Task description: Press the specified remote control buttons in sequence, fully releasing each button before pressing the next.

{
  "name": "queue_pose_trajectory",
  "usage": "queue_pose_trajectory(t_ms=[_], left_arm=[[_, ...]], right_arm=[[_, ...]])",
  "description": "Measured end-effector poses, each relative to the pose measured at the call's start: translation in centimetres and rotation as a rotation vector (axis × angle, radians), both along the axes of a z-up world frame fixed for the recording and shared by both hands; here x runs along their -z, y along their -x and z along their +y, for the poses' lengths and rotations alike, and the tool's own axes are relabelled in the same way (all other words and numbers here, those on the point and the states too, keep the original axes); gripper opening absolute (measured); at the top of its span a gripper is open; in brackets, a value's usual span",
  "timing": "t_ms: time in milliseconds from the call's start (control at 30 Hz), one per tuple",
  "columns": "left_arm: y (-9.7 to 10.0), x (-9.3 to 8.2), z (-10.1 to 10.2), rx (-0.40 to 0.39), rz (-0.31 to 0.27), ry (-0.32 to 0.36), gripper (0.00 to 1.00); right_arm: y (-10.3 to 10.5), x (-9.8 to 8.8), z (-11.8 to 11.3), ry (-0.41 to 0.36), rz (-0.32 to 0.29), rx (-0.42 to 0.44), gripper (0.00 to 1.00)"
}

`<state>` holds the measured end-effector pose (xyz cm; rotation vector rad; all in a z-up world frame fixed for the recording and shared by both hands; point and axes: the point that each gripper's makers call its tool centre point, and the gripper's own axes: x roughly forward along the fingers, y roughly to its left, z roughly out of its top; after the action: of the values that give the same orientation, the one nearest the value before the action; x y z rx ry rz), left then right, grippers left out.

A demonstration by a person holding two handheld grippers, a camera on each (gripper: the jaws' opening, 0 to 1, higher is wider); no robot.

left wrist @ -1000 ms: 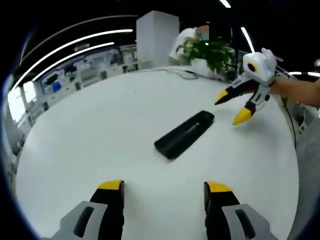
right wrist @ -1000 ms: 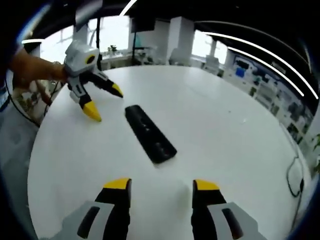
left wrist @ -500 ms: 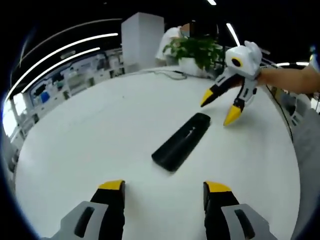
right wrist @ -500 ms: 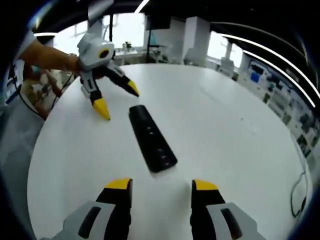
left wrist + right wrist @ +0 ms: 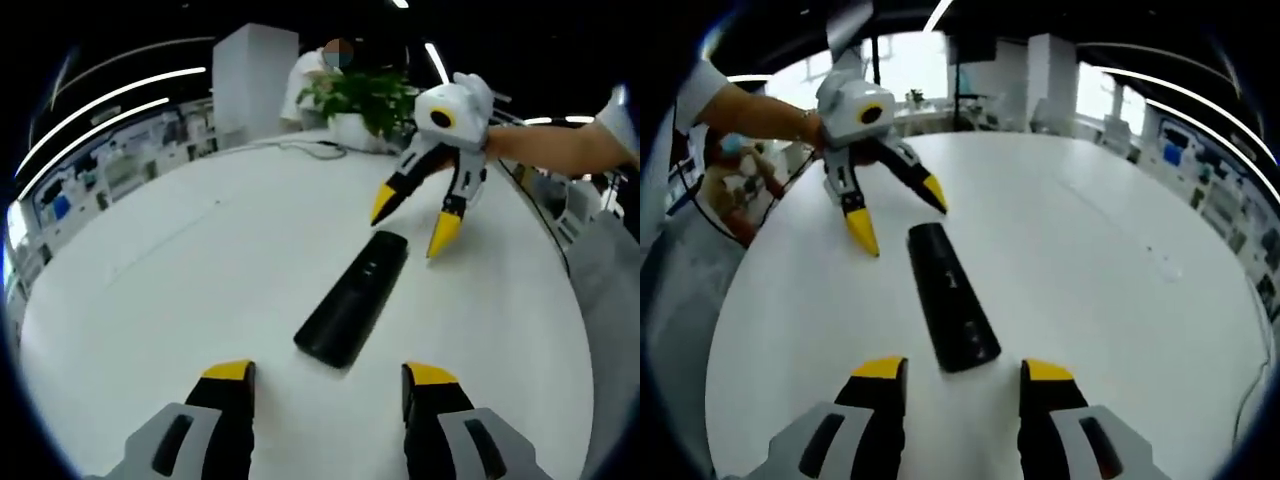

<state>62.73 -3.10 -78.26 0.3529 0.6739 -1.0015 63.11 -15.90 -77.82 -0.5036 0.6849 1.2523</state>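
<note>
The round white table (image 5: 180, 260) has lots of bare room around the black remote (image 5: 352, 299). It lies between the left gripper (image 5: 327, 372) and right gripper (image 5: 951, 368), both wide open, holding nothing.

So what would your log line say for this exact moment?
remote: flat on white table, untouched | left gripper: open, near end | right gripper: open, opposite end | buttons: none pressed
</note>
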Motion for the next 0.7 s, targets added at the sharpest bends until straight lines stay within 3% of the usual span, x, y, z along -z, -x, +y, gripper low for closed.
queue_pose_trajectory(t_ms=[200, 433, 700], left_arm=[[-0.6, -0.1, -0.8, 0.049, 0.012, 0.031, 0.57], [0.1, -0.5, -2.3, 0.113, -0.005, 0.045, 0.55], [0.0, -0.6, -2.9, 0.170, -0.021, 0.035, 0.51]], right_arm=[[-0.4, 0.0, 0.2, 0.018, 0.007, -0.046, 0.38], [-0.4, -0.1, 0.6, 0.042, -0.003, -0.102, 0.36], [-0.2, 0.3, 1.3, 0.087, -0.017, -0.178, 0.32]])
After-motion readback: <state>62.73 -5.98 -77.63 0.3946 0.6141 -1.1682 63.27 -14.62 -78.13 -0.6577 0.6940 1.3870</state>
